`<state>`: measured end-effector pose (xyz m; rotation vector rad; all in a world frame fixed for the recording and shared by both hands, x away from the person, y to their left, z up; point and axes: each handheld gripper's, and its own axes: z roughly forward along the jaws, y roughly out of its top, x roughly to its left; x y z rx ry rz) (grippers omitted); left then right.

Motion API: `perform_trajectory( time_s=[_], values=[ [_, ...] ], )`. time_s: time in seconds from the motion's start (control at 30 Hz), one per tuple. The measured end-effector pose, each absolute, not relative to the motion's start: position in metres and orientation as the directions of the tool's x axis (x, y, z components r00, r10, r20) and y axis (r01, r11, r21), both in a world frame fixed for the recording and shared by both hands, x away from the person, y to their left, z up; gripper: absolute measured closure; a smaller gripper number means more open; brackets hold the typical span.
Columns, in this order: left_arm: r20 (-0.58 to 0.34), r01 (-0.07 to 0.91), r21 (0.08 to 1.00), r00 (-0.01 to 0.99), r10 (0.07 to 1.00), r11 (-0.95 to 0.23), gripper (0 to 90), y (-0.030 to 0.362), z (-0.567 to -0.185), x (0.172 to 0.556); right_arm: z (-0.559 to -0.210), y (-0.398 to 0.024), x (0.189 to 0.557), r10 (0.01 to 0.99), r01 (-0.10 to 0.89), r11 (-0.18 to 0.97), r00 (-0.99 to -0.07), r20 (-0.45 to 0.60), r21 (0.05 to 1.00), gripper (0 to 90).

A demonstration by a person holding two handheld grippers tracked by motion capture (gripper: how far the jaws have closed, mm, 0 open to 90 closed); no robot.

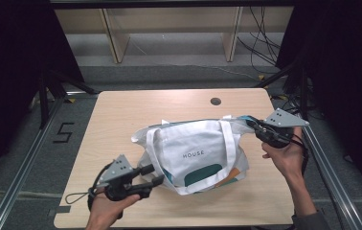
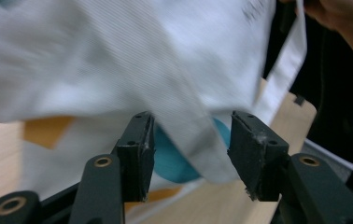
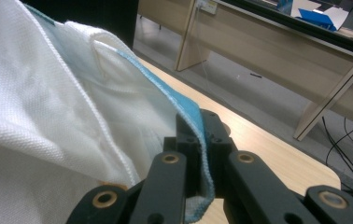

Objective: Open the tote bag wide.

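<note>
A white tote bag [image 1: 193, 153] printed HOUSE, with teal and orange patches near its bottom, lies on the wooden table [image 1: 121, 110]. My right gripper [image 1: 252, 123] is at the bag's upper right corner. In the right gripper view it [image 3: 202, 126] is shut on the bag's blue-edged rim [image 3: 191, 109], with white cloth [image 3: 39, 107] bunched to the left. My left gripper [image 1: 156, 174] sits at the bag's lower left corner. In the left gripper view its jaws [image 2: 191, 140] stand apart, and a hanging fold of the bag [image 2: 118, 60] drops between them without being pressed.
A round cable hole [image 1: 215, 101] sits in the table's far edge. Beyond it stand a wooden shelf frame [image 1: 169, 33] and loose cables [image 1: 260, 43] on the floor. Metal rails [image 1: 21, 163] run along both table sides.
</note>
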<state>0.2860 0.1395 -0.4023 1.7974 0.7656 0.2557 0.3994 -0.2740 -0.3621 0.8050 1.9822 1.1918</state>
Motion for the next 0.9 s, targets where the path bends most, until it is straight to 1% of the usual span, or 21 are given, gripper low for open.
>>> perform_trajectory(
  time_s=[0.03,0.07,0.13,0.23,0.3,0.37,0.47,0.5,0.53,0.57,0.6,0.63,0.67,0.7,0.73,0.77,0.8,0.83,0.87,0.9],
  values=[
    [-0.207,0.385,0.908,0.756,0.621,-0.165,49.6,0.135,-0.404,0.285,-0.363,-0.274,0.4,0.786,0.159,0.383,-0.574,-0.231,0.91,88.1],
    [-0.195,0.386,0.903,0.758,0.622,-0.188,49.4,0.132,-0.404,0.286,-0.363,-0.274,0.4,0.784,0.16,0.388,-0.574,-0.234,0.908,88.1],
    [-0.193,0.379,0.904,0.774,0.603,-0.197,47.9,0.126,-0.406,0.289,-0.363,-0.273,0.4,0.781,0.161,0.391,-0.579,-0.234,0.906,88.0],
    [-0.218,0.41,0.888,0.773,0.595,-0.207,47.6,0.118,-0.412,0.29,-0.363,-0.274,0.4,0.784,0.162,0.381,-0.579,-0.225,0.91,87.9],
    [-0.194,0.4,0.885,0.783,0.591,-0.239,48.6,0.111,-0.416,0.29,-0.363,-0.274,0.4,0.785,0.175,0.379,-0.58,-0.215,0.909,87.9],
    [-0.127,0.355,0.892,0.792,0.597,-0.281,54.7,0.107,-0.42,0.293,-0.363,-0.273,0.4,0.785,0.174,0.379,-0.58,-0.217,0.909,87.9],
    [-0.084,0.327,0.895,0.79,0.607,-0.302,72.1,0.107,-0.426,0.296,-0.363,-0.274,0.399,0.786,0.168,0.379,-0.578,-0.221,0.91,87.9],
    [-0.081,0.322,0.896,0.795,0.601,-0.305,75.6,0.107,-0.428,0.297,-0.363,-0.274,0.399,0.784,0.163,0.38,-0.579,-0.224,0.91,87.8],
    [-0.063,0.312,0.895,0.796,0.602,-0.319,78.9,0.107,-0.429,0.296,-0.363,-0.274,0.399,0.786,0.171,0.374,-0.58,-0.214,0.911,87.8],
    [-0.046,0.299,0.895,0.801,0.596,-0.332,81.5,0.107,-0.431,0.297,-0.363,-0.275,0.4,0.787,0.159,0.371,-0.577,-0.219,0.915,87.5],
    [-0.032,0.293,0.891,0.803,0.595,-0.347,82.7,0.106,-0.432,0.297,-0.362,-0.275,0.4,0.786,0.163,0.368,-0.581,-0.212,0.915,87.1],
    [-0.03,0.302,0.886,0.795,0.606,-0.352,84.1,0.104,-0.434,0.297,-0.362,-0.275,0.4,0.787,0.171,0.356,-0.585,-0.196,0.919,84.7],
    [-0.001,0.283,0.88,0.803,0.596,-0.381,84.7,0.103,-0.437,0.299,-0.363,-0.274,0.4,0.789,0.175,0.344,-0.586,-0.183,0.923,82.0],
    [0.006,0.285,0.876,0.801,0.598,-0.389,85.0,0.101,-0.442,0.301,-0.362,-0.274,0.4,0.792,0.186,0.338,-0.586,-0.172,0.923,78.8],
    [0.003,0.309,0.862,0.791,0.612,-0.403,85.1,0.099,-0.448,0.302,-0.36,-0.275,0.399,0.791,0.191,0.333,-0.59,-0.163,0.923,76.3],
    [0.011,0.302,0.859,0.797,0.603,-0.414,85.2,0.096,-0.455,0.305,-0.358,-0.274,0.396,0.799,0.218,0.309,-0.587,-0.128,0.926,74.9],
    [-0.006,0.319,0.855,0.795,0.606,-0.41,85.2,0.094,-0.46,0.306,-0.355,-0.274,0.393,0.801,0.237,0.299,-0.589,-0.108,0.924,73.6],
    [-0.006,0.328,0.848,0.792,0.611,-0.416,85.2,0.093,-0.464,0.308,-0.351,-0.273,0.391,0.79,0.227,0.306,-0.603,-0.113,0.925,72.3],
    [-0.017,0.335,0.851,0.787,0.616,-0.405,85.1,0.093,-0.465,0.31,-0.346,-0.274,0.388,0.786,0.197,0.318,-0.603,-0.141,0.927,71.1],
    [-0.019,0.338,0.849,0.787,0.617,-0.406,85.1,0.093,-0.464,0.311,-0.341,-0.272,0.382,0.784,0.221,0.311,-0.609,-0.119,0.924,68.8]
  ],
)
